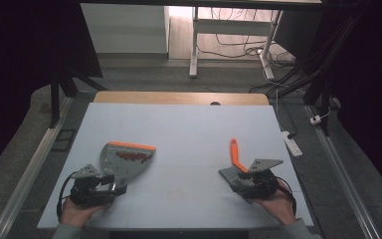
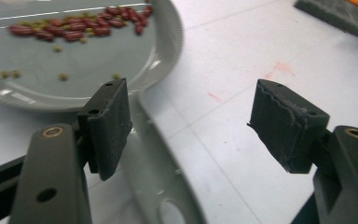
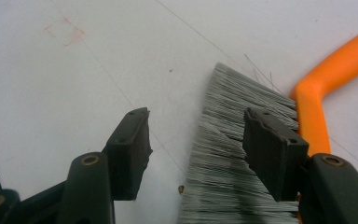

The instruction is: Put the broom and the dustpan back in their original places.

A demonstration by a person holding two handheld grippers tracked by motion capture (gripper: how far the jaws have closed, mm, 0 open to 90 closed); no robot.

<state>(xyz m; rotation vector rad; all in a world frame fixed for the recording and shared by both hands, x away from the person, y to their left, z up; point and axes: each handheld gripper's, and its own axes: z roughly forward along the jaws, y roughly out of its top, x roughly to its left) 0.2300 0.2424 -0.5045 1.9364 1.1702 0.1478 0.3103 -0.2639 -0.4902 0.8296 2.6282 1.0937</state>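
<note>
We held both tongs spread: left tongs [image 2: 191, 116] over the dustpan [image 2: 74, 60] handle (beans inside), right tongs [image 3: 196, 149] above the brush [image 3: 242, 154].

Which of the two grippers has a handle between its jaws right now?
The left gripper: the grey dustpan handle runs between its jaws. The right gripper stands over brush bristles.

My table [image 1: 179, 124] has a pale blue-white top with a light wooden strip [image 1: 179, 97] along its far edge. It stands on grey carpet floor [image 1: 144, 74]. Metal rails [image 1: 27, 172] run along both sides of it. Beyond, I see a white desk frame [image 1: 195, 45] with tangled black cables [image 1: 238, 42] under it, lit brightly. A white power strip [image 1: 291, 143] lies on the floor to my right. Both far sides are dark.
</note>
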